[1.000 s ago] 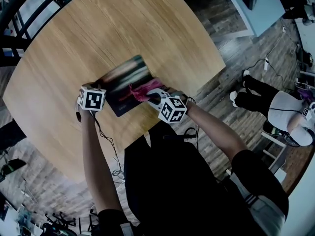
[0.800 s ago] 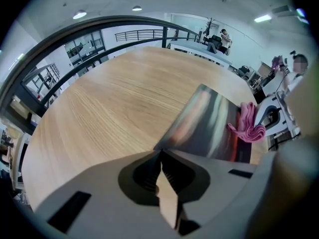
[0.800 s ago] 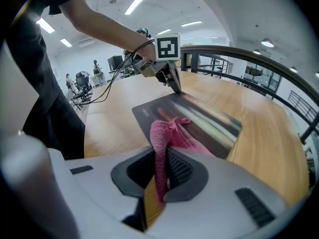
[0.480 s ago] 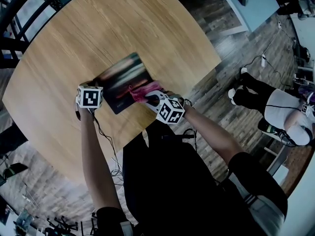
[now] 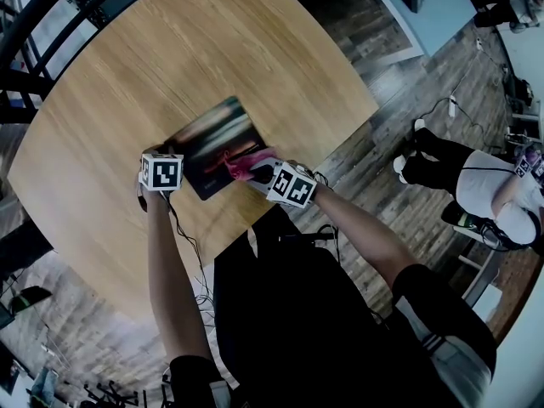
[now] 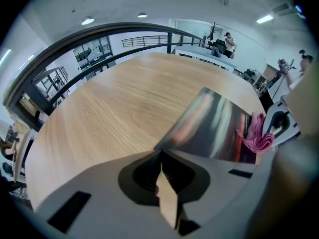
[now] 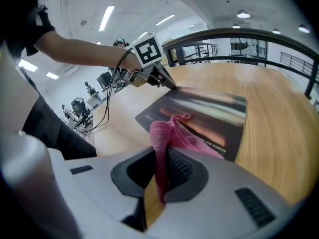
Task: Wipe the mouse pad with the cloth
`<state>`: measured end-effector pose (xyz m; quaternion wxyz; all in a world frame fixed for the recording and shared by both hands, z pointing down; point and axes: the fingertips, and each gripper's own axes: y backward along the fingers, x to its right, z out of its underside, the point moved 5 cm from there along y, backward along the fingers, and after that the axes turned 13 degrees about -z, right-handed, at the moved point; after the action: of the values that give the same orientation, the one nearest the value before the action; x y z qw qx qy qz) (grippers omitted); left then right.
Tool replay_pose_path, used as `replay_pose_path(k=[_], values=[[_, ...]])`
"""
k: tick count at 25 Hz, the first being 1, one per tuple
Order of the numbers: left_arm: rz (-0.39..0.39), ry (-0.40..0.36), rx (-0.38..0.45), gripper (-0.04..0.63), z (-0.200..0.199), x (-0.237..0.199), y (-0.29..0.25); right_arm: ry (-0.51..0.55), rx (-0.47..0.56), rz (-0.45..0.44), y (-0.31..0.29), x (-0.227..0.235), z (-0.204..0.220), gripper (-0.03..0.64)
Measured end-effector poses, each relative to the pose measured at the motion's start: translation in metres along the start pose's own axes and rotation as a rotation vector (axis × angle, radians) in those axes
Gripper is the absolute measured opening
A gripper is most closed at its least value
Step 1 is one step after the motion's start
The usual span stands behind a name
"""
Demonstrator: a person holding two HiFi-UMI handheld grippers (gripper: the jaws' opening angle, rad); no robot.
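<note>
A dark mouse pad (image 5: 212, 143) with a blurred colour print lies flat on the round wooden table (image 5: 127, 83). My left gripper (image 5: 177, 155) is shut, its tips (image 6: 160, 153) resting at the pad's left corner (image 6: 214, 121). My right gripper (image 5: 255, 170) is at the pad's near right edge, shut on a pink cloth (image 5: 240, 161). In the right gripper view the cloth (image 7: 174, 131) runs up out of the jaws (image 7: 160, 151) and drapes onto the pad (image 7: 209, 108). The left gripper (image 7: 167, 82) shows at the pad's far corner there.
The table's edge (image 5: 340, 138) curves close behind my right gripper. A black railing (image 5: 51, 15) runs past the table's far side. A person (image 5: 484, 189) crouches on the wood floor at the right. A cable (image 5: 183, 245) hangs from my left gripper.
The right gripper and its cloth have edged a little to the left along the pad's near edge. The left gripper stays at the pad's corner.
</note>
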<state>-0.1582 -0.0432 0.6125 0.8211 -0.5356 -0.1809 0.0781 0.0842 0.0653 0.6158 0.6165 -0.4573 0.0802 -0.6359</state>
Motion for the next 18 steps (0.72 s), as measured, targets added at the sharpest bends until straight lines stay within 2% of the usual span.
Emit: replay_pose_path(k=[4, 8, 12, 18], values=[[0.014, 0.006, 0.001, 0.026, -0.001, 0.0, -0.001, -0.091, 0.056, -0.037, 0.002, 0.002, -0.009, 0.054], [0.033, 0.084, 0.016, 0.026, 0.006, -0.003, -0.007, -0.156, 0.169, -0.031, 0.011, 0.001, -0.029, 0.055], [0.021, 0.106, 0.054, 0.026, 0.005, -0.004, -0.001, -0.191, 0.281, 0.002, 0.026, 0.0, -0.061, 0.054], [0.01, 0.261, 0.153, 0.026, 0.005, -0.016, 0.019, -0.198, 0.39, 0.087, 0.047, -0.002, -0.105, 0.054]])
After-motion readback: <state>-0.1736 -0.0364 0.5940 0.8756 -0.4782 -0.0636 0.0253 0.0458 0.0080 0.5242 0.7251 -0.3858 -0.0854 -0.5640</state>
